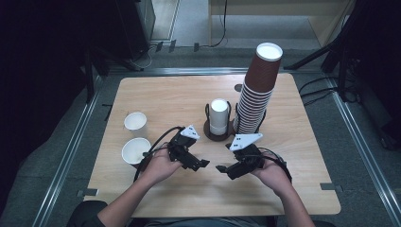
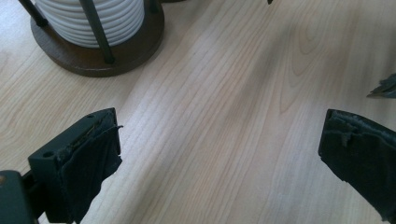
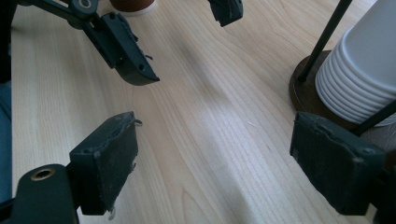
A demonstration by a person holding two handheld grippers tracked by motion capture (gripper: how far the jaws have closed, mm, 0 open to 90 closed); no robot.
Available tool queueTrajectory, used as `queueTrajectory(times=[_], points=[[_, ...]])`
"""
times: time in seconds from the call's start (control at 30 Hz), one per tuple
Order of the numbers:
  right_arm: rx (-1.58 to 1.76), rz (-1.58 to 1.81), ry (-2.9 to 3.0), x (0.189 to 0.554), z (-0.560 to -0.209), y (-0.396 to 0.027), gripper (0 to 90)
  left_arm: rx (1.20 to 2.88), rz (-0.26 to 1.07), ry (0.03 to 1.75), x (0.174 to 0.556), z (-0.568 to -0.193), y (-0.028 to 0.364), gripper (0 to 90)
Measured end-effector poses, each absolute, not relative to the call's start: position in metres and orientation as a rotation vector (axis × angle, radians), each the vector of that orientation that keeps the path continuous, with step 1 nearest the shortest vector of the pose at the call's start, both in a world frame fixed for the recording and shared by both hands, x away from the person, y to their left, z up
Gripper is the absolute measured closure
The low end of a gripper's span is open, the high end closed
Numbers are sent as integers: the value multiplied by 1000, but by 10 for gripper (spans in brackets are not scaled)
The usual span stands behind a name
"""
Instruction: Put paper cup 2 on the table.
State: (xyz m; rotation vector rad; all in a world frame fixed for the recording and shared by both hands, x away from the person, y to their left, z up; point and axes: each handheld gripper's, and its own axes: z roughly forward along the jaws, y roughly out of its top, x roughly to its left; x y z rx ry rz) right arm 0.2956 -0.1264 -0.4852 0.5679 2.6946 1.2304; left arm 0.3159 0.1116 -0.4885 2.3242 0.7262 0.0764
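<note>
Both grippers hover low over the wooden table [image 1: 189,94] near its front edge, jaws pointing toward each other. My left gripper [image 1: 200,164] is open, and its own view shows only bare wood between its pads [image 2: 224,154]. My right gripper [image 1: 222,169] is open too, nothing between its jaws [image 3: 215,158]. The left gripper's jaws [image 3: 126,51] face it a short way off. Just behind the two grippers, a stack of white cups [image 1: 219,116] stands in a dark round holder [image 2: 93,56]. A tall leaning stack of brown cups [image 1: 257,90] rises to its right.
Two single brown cups with white insides stand upright at the table's left, one [image 1: 135,121] behind the other [image 1: 136,150], close to my left hand. The holder's thin black rods [image 3: 327,32] rise around the white stack [image 3: 359,70].
</note>
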Motion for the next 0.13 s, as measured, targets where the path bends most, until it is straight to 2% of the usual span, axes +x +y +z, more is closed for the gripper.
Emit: queueTrajectory(times=[0.13], points=[[545, 1220, 2699, 296, -486, -126, 155, 2333, 82, 731, 317, -491, 112, 0]])
